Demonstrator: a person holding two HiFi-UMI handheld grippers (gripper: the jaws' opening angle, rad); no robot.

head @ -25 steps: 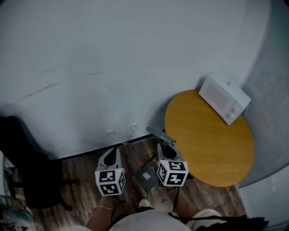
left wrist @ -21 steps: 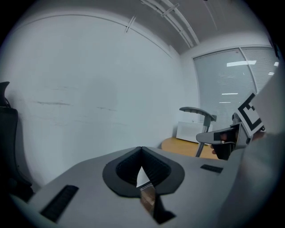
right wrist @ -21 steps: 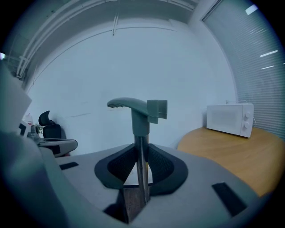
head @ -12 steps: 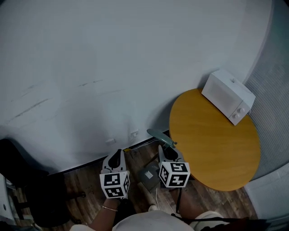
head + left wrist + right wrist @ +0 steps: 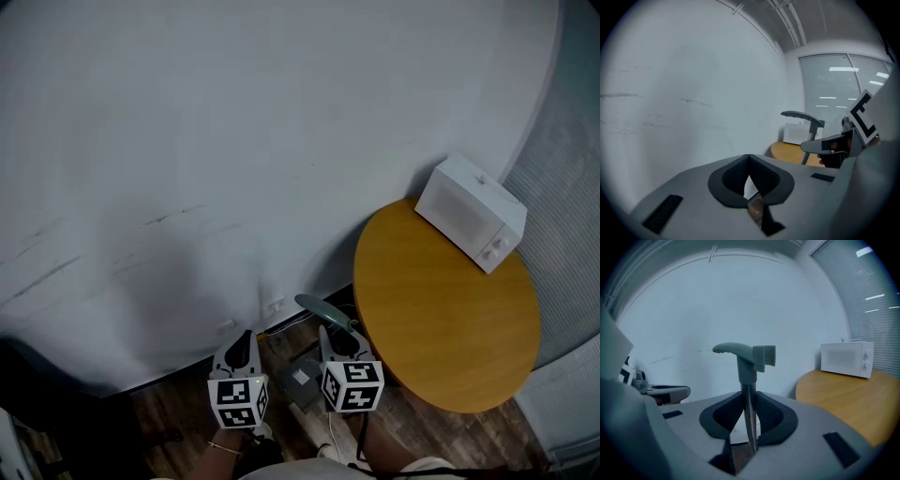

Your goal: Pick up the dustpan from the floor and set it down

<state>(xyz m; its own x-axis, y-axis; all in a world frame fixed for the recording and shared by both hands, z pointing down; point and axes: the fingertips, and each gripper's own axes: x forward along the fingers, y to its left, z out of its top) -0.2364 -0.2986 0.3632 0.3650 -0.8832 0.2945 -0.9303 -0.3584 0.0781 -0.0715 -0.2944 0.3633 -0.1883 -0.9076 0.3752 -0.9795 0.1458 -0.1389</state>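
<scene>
The dustpan has a thin metal pole topped by a grey-green handle (image 5: 740, 352), and a grey pan (image 5: 300, 380) that hangs low between the two grippers. My right gripper (image 5: 749, 404) is shut on the pole just below the handle and holds it upright. In the head view that gripper (image 5: 339, 339) is beside the round table, with the handle (image 5: 323, 309) sticking out ahead of it. My left gripper (image 5: 748, 161) is shut with nothing between its pads. It stays level with the right gripper, to its left (image 5: 239, 342). From the left gripper view the handle (image 5: 801, 117) shows at the right.
A round wooden table (image 5: 450, 309) stands close on the right and carries a white microwave (image 5: 472, 214). A plain white wall fills the front, with a socket (image 5: 274, 306) low on it. Dark wooden floor (image 5: 187, 412) lies below. Window blinds (image 5: 562, 187) are at the far right.
Both grippers have moved together toward the wall, with the dustpan still in the right one. The black chair at the left has slipped out of the head view.
</scene>
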